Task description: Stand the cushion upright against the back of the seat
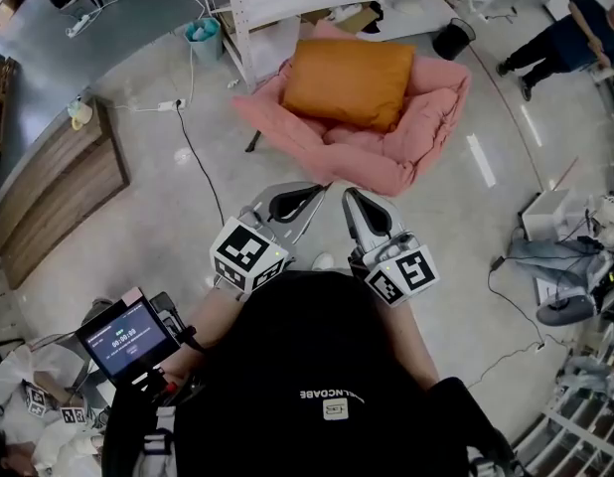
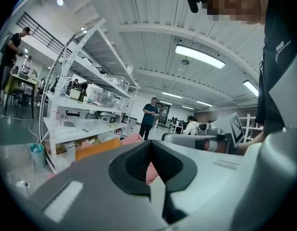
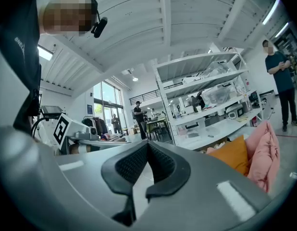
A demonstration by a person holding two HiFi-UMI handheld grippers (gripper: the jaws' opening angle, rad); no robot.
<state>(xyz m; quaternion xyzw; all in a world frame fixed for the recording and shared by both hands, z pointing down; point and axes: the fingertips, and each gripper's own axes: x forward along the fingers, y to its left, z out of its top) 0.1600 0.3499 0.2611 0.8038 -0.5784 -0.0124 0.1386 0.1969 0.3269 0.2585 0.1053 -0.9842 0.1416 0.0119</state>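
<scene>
The left hand-held gripper (image 1: 309,199) is held near, its jaws closed together on nothing. Just beside it on the right, the right hand-held gripper (image 1: 355,205) is likewise closed and empty. Farther off, well apart from both, the cushion (image 1: 349,79) is seen resting on the seat (image 1: 431,127), which is set on the floor (image 1: 188,227).

No legible text (shirt print (image 1: 329,395) upside down).
</scene>
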